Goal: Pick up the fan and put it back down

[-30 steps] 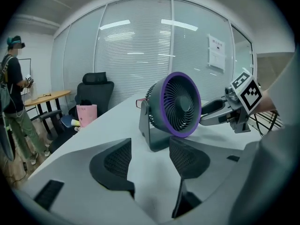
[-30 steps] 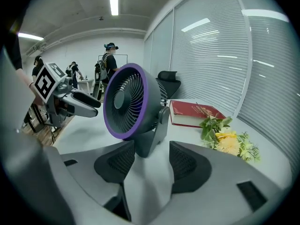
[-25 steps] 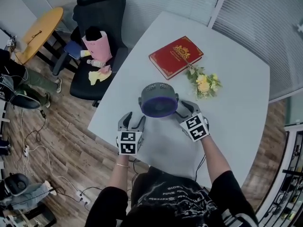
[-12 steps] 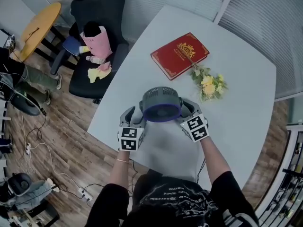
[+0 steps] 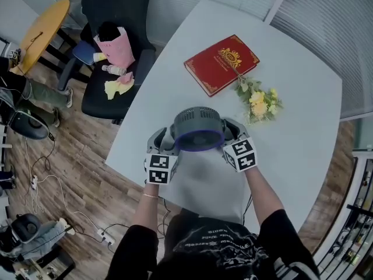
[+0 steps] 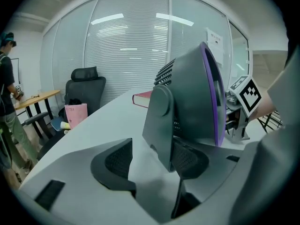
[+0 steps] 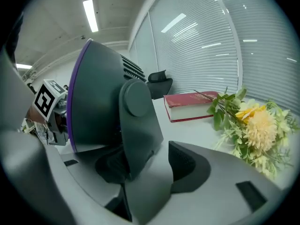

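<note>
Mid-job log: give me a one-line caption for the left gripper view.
Left gripper, jaws open, straddles the side bracket of the purple-rimmed fan; white table and red book beyond.

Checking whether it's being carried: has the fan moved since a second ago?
Yes. The fan has shifted away from the book, toward the person.

A small round grey fan (image 5: pixel 198 130) with a purple front rim, a slatted grey back and a grey pivot arm on each side is at the 6 o'clock edge of a white table (image 5: pixel 291 127), its purple face tilted toward 6 o'clock and its grille toward 12 o'clock.
</note>
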